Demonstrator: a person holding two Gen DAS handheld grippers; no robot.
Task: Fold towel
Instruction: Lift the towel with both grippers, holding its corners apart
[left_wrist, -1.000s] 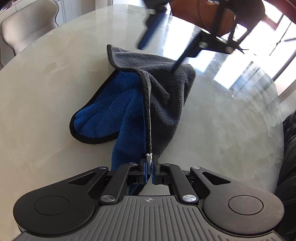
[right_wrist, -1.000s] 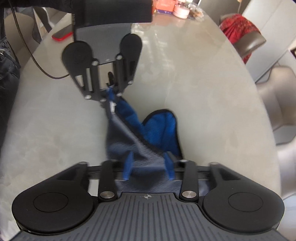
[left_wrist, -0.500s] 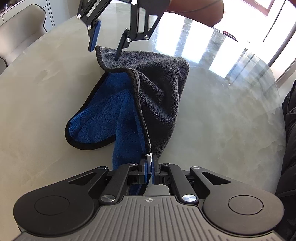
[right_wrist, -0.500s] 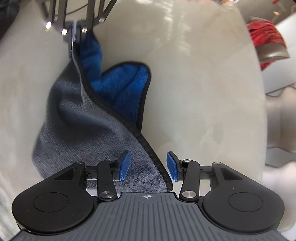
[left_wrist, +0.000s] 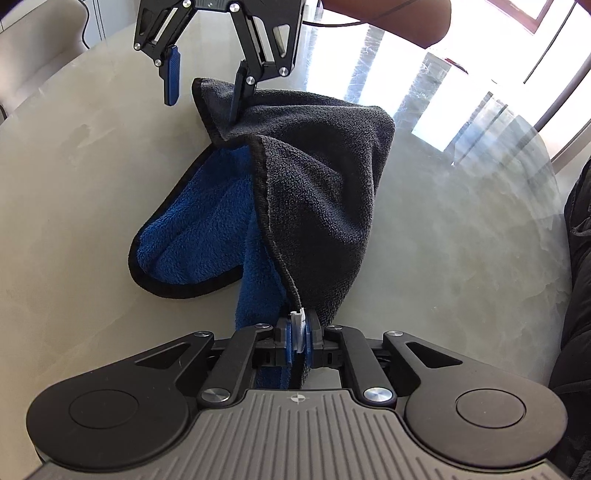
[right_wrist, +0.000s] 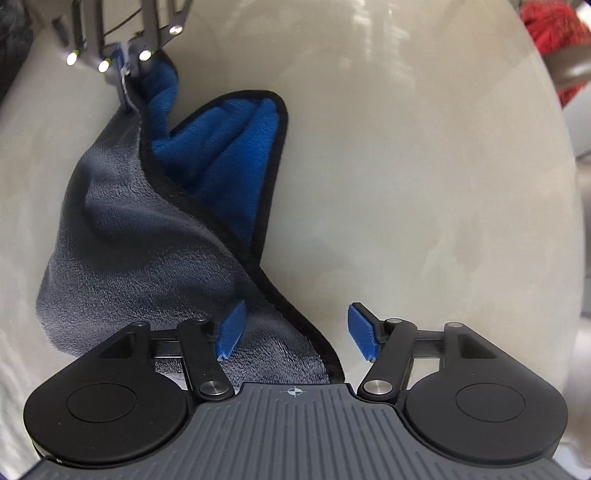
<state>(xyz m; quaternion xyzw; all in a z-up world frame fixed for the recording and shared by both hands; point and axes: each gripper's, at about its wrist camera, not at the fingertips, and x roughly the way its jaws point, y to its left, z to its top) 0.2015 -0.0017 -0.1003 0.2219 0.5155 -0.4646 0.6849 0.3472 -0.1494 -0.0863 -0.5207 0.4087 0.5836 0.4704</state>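
Note:
A towel, grey on one side and blue on the other with a black hem, lies bunched on the pale marble table. My left gripper is shut on one corner of the towel, by its white tag, and holds it up. My right gripper is open over the far corner of the towel: one finger rests on the grey cloth, the other stands past the hem. It also shows in the left wrist view, and the left gripper shows in the right wrist view.
Bright window glare reflects on the far side of the table. A pale chair stands at the back left. A chair with a red cloth stands beyond the table's edge.
My right gripper has come down onto the towel's far corner and its jaws stand wider. My left gripper still holds its corner; the towel has slackened slightly.

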